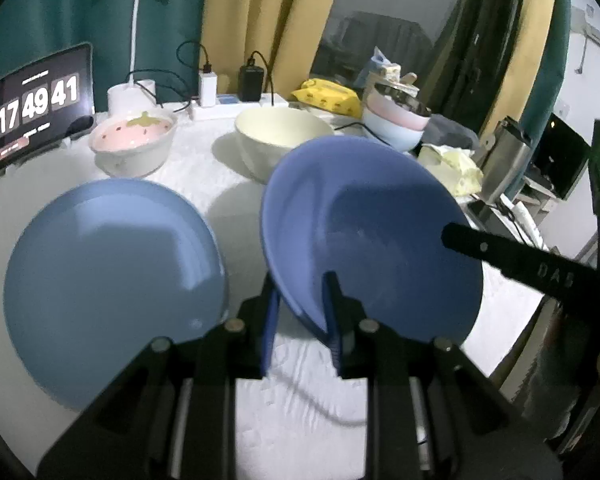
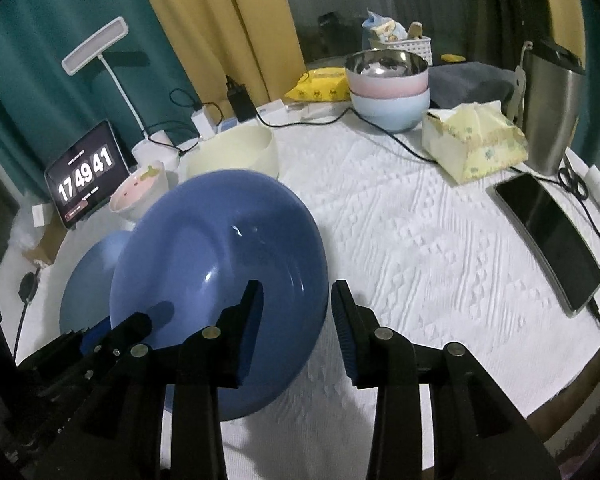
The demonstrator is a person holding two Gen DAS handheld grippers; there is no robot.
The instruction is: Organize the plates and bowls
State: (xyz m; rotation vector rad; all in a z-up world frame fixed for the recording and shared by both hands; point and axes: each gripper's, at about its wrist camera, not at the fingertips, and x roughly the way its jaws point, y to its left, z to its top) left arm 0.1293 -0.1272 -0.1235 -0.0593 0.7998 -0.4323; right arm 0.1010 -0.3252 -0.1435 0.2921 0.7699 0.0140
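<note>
At far left of the left wrist view, a tablet clock (image 1: 40, 106) stands behind a strawberry-pattern bowl (image 1: 134, 142). A light blue plate (image 1: 112, 276) lies flat at lower left on the white tablecloth (image 1: 380, 216). At centre, the left gripper (image 1: 300, 312) pinches the near rim of a tilted dark blue plate (image 1: 372, 248), a cream bowl (image 1: 280, 142) behind it. In the right wrist view, the right gripper (image 2: 296, 304) stands apart, its left finger (image 2: 246, 320) over that plate, pads clear. Stacked bowls (image 2: 388, 92) sit at upper right.
</note>
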